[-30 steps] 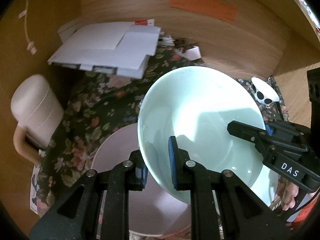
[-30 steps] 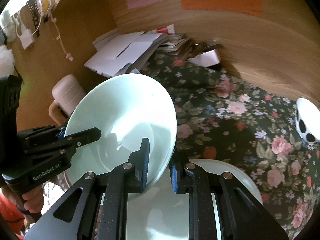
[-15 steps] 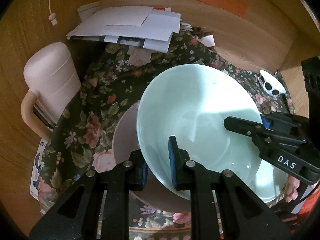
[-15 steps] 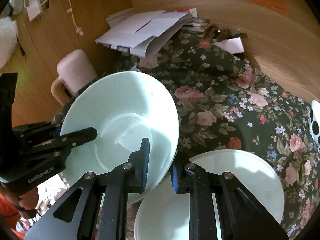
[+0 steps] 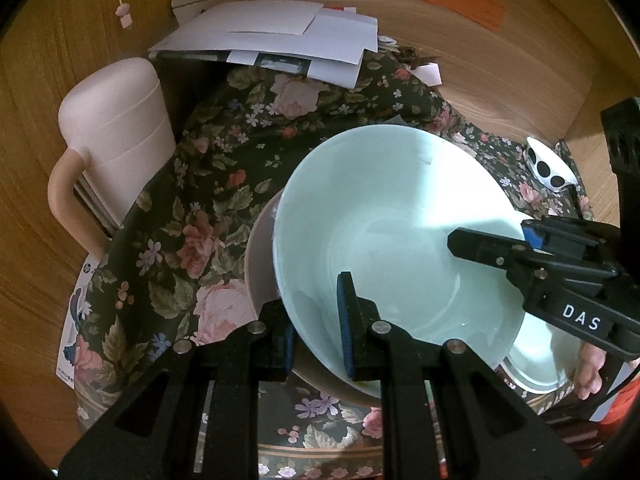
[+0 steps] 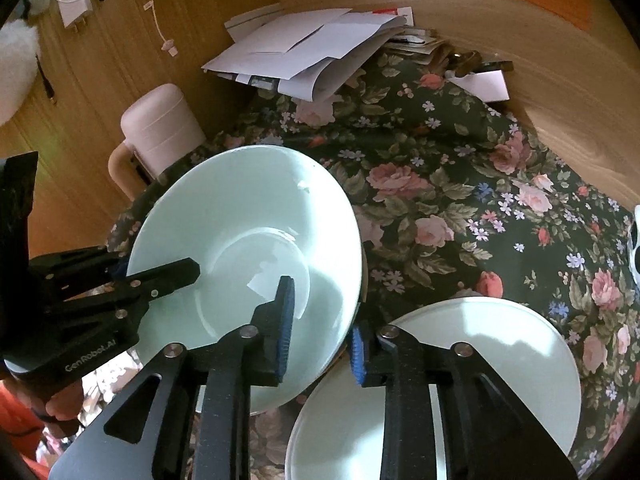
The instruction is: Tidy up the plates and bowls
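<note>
The green bowl point(image 5: 392, 248) is held up in the air and tipped, with its open side facing the cameras. Both grippers hold it at once. The left gripper point(image 5: 316, 320) is clamped on the rim nearest it, one finger inside the bowl and one outside. The right gripper point(image 6: 320, 320) is clamped on the rim on the other side the same way, one finger in and one out.

Right under the bowl, a bit to its left, sits a pale pink bowl point(image 5: 260, 264) on the flowered cloth point(image 5: 192, 216) that covers the desk. The green bowl hides most of it, so only its left rim shows. It is hard to tell if the two bowls touch yet. The green bowl looks set to go down into the pink one, so the next move is likely straight down, with the bowl tipped back flat. Neither gripper is nearer; each holds one side.

A flat green plate point(image 6: 480, 352) lies on the cloth just to the right, below the right gripper. A pink jug point(image 5: 112, 136) stands at the far left, and a pile of white papers point(image 5: 280, 40) lies at the back. A small spotted dish point(image 5: 548, 164) sits far to the right.
</note>
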